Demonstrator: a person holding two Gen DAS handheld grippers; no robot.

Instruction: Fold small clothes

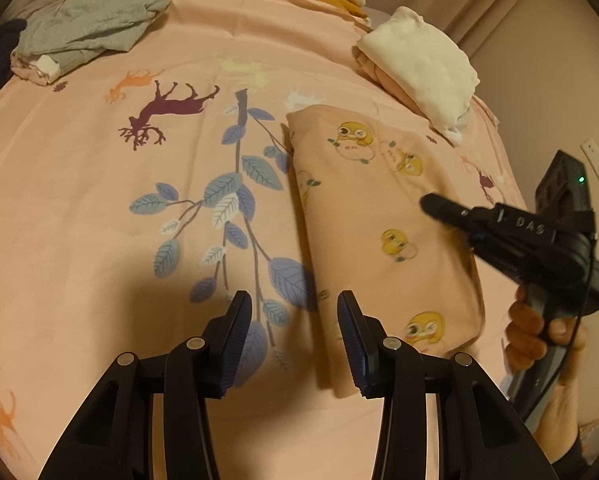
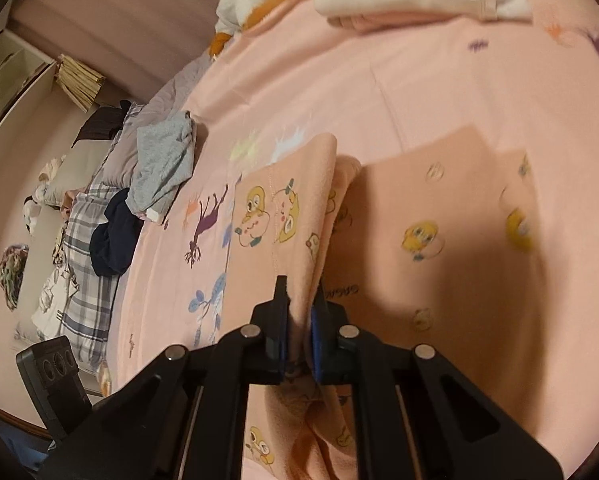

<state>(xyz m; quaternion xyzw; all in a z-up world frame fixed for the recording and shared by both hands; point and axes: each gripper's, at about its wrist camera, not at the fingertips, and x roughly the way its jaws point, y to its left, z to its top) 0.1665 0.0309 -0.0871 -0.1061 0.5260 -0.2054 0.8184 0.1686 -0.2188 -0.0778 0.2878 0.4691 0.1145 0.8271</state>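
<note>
My right claw (image 2: pixel 299 316) was clenched on a bunched edge of the peach duck-print garment (image 2: pixel 439 240), which lay folded on the pink bedsheet (image 1: pixel 99 200) ahead of it. My left claw (image 1: pixel 295 336) hung released just left of the cloth (touching nothing). I judged a fold was underway; next, carry the edge across and release.

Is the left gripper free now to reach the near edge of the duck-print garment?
Probably yes: the left gripper is open and empty, just before the duck-print garment, with only bedsheet between.
</note>
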